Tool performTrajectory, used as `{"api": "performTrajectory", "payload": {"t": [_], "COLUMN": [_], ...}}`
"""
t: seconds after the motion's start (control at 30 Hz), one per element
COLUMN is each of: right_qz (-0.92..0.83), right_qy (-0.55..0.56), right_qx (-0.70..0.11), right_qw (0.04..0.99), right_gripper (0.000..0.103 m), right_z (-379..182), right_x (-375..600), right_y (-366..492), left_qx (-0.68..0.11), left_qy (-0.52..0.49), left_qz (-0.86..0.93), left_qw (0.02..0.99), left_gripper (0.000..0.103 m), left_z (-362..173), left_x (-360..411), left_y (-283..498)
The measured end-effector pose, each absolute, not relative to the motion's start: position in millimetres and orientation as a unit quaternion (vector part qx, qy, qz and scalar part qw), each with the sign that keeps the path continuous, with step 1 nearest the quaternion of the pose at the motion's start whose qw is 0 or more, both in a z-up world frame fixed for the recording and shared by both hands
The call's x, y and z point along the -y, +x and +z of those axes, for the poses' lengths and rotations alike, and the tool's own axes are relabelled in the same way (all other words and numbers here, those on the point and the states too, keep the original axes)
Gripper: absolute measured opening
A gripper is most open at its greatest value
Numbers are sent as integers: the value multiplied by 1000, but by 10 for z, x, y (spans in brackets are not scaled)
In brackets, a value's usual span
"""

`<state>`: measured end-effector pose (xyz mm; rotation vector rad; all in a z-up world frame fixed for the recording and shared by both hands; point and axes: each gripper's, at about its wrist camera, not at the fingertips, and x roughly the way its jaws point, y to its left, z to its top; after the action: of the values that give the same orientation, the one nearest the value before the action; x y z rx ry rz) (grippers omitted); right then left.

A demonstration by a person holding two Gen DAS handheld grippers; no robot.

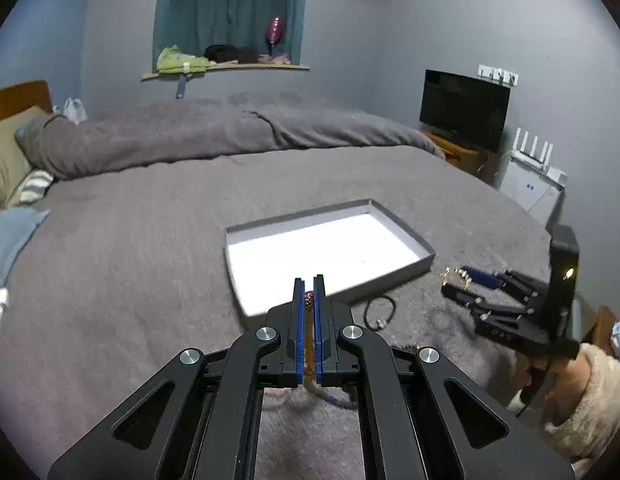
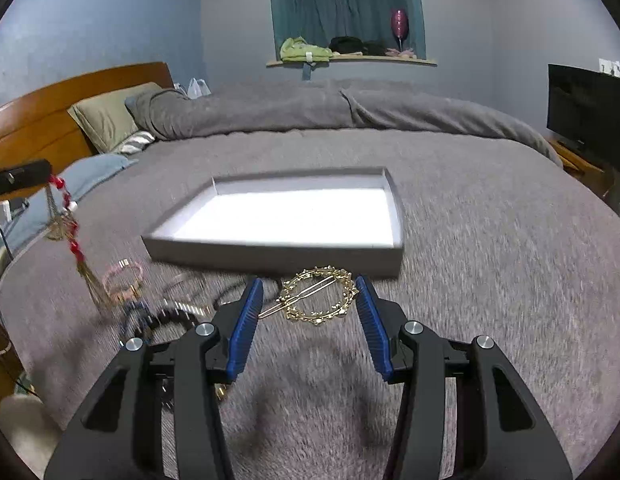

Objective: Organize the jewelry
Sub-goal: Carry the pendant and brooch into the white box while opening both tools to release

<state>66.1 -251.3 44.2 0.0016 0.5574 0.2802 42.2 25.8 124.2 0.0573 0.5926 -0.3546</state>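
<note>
Black linkage arms fill the bottom of both views; left gripper (image 1: 308, 286), lower centre of the left wrist view, fingers pressed almost together on a beaded ornament (image 1: 308, 300) with gold and red beads, whose chain and tassel run down between the blue pads (image 1: 297, 320) and hang below them; same ornament (image 2: 65, 216) seen at far left of the right wrist view, dangling clear of the bed from the left gripper's dark tip (image 2: 19, 178). Right gripper (image 2: 310, 292), lower centre of its own view, fingers about half open, blue pads either side of a round gold hair clip (image 2: 318, 297); clip appears held off the blanket, contact with the pads hard to judge; same gripper (image 1: 456, 280) at right of the left wrist view, clip (image 1: 456, 276) at its tip, a pale fuzzy sleeve (image 1: 590, 392) behind it. Shallow grey box (image 2: 277, 254) with white floor, middle of both views, open, on grey blanket (image 2: 490, 264). Loose pieces on the blanket at lower left of the right wrist view: pink bracelet (image 2: 123, 280), dark bead strand (image 2: 171, 316); black hair tie (image 1: 380, 310) just below the box's near edge in the left wrist view.
</note>
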Motion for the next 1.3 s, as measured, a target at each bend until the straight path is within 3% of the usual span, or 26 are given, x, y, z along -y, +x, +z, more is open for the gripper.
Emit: {"api": "performTrajectory", "payload": {"t": [0.2,0.53,0.93,1.3], "right_qz": [139,115,105,86], "right_qy": [4,-6,-63,-39], "right_qx": [-265,-294,-430,-470], "right_qw": [954,949,894,878], "right_gripper": [48,48,48,48], "right_z": [764,779,155,-17], "right_x": [2435,2330,2108,2176], "right_y": [1188,2260,3145,3237], "left_qx": [-283,-288,-411,-463], "left_qy": [47,45,26,32], "left_qz": [-162,-139,-118,-88], "left_qw": [944,946,904,882], "left_gripper": [5,5,5,5], "left_z": [1386,1461,436,102], "left_x": [-176,-94,-44,-150], "left_y": [796,1834,2886,3165]}}
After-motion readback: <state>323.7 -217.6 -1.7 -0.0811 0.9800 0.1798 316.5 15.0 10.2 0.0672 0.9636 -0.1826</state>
